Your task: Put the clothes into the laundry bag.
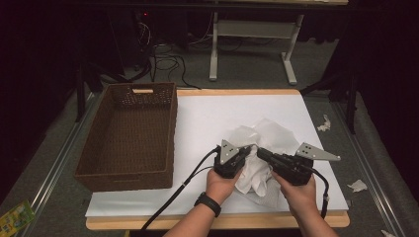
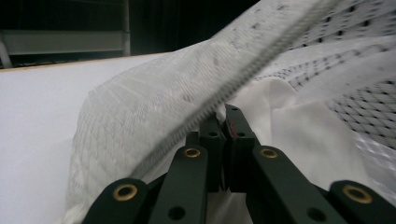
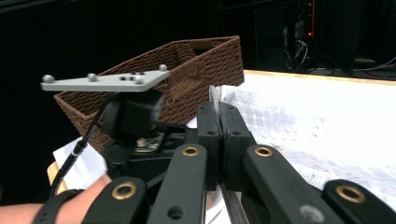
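Both jaws clamp unmarked white mesh garment [image 1: 257,148] edge.

High view: fixed overhead on the person's side, facing forward and down; takes in the whole worktop [image 1: 207,113], the brown basket [image 1: 129,136] at left and floor beyond. Left gripper view: rides low behind its own tongs [image 2: 223,116], very near the white mesh cloth [image 2: 154,107], facing the far worktop edge. Right gripper view: same low mount, facing across toward the basket [image 3: 187,74] and the other tongs. All three share the cloth.
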Action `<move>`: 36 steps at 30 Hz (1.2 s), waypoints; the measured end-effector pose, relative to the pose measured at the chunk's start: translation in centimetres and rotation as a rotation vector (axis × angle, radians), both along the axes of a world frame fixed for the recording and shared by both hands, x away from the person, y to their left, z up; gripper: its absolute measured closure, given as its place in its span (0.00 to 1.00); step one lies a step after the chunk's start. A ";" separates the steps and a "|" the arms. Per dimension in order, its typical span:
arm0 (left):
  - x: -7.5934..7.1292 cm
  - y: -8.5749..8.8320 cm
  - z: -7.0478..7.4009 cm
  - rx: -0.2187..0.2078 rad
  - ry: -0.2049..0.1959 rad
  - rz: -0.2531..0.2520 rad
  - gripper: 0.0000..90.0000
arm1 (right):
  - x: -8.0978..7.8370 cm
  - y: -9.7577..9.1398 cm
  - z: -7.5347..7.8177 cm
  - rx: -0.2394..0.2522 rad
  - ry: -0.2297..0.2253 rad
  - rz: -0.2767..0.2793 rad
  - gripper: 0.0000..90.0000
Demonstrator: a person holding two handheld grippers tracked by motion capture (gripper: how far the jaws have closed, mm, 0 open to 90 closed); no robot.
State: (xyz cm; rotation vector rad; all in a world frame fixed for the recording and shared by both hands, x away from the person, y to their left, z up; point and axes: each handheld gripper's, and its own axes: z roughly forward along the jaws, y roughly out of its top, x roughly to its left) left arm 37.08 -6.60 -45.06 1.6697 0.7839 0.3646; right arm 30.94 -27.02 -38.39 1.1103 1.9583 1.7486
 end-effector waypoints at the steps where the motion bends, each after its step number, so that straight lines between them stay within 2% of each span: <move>1: 0.2 -0.3 -0.2 0.002 -0.006 0.007 0.97 | 0.0 0.0 0.0 0.000 0.001 -0.003 0.99; 4: 0.3 -0.3 -0.3 -0.003 -0.005 0.003 0.94 | 0.1 -0.2 -0.1 -0.001 0.005 -0.006 0.99; 8: -0.7 0.8 0.1 -0.027 -0.022 -0.018 0.81 | 0.0 -0.2 -0.1 -0.002 0.001 -0.002 0.99; 10: -1.5 1.6 0.5 -0.050 -0.010 -0.025 0.72 | 0.1 -0.2 -0.1 -0.005 0.003 -0.004 0.99; 14: -3.5 3.4 1.3 -0.057 -0.041 -0.030 0.55 | 0.1 -0.2 -0.1 -0.007 0.001 -0.006 0.99; 17: -4.5 4.5 0.9 -0.063 -0.020 -0.048 0.38 | 0.1 -0.1 -0.1 -0.011 0.000 -0.012 0.99; 20: -5.1 4.8 -0.4 -0.019 0.013 -0.081 0.27 | 0.1 -0.1 -0.1 -0.011 0.000 -0.013 0.99; 23: -5.2 3.8 -2.0 0.050 0.049 -0.113 0.24 | 0.2 -0.1 -0.1 -0.011 0.001 -0.014 0.99; 25: -5.1 2.9 -2.7 0.086 0.079 -0.139 0.27 | 0.2 0.0 0.0 -0.008 -0.001 -0.010 0.99; 26: -5.0 2.5 -2.9 0.115 0.087 -0.151 0.33 | 0.2 0.0 0.0 -0.009 -0.001 -0.012 0.99; 27: -4.9 2.1 -2.9 0.145 0.097 -0.159 0.45 | 0.2 0.0 0.0 -0.008 0.000 -0.011 0.99; 29: -4.5 1.5 -2.8 0.155 0.096 -0.158 0.71 | 0.1 0.1 0.0 -0.009 0.003 -0.009 0.99; 31: -4.1 1.0 -2.6 0.161 0.103 -0.166 0.89 | 0.2 0.2 0.0 -0.008 0.000 -0.004 0.99; 32: -4.1 0.8 -2.4 0.155 0.093 -0.162 0.95 | 0.2 0.2 0.0 -0.006 0.001 -0.002 0.99; 33: -4.0 0.8 -2.2 0.135 0.084 -0.161 0.97 | 0.2 0.3 0.0 -0.009 0.003 -0.004 0.99; 36: -3.6 1.1 -0.9 0.058 0.063 -0.119 0.98 | 0.3 0.4 0.1 -0.005 -0.002 0.002 0.99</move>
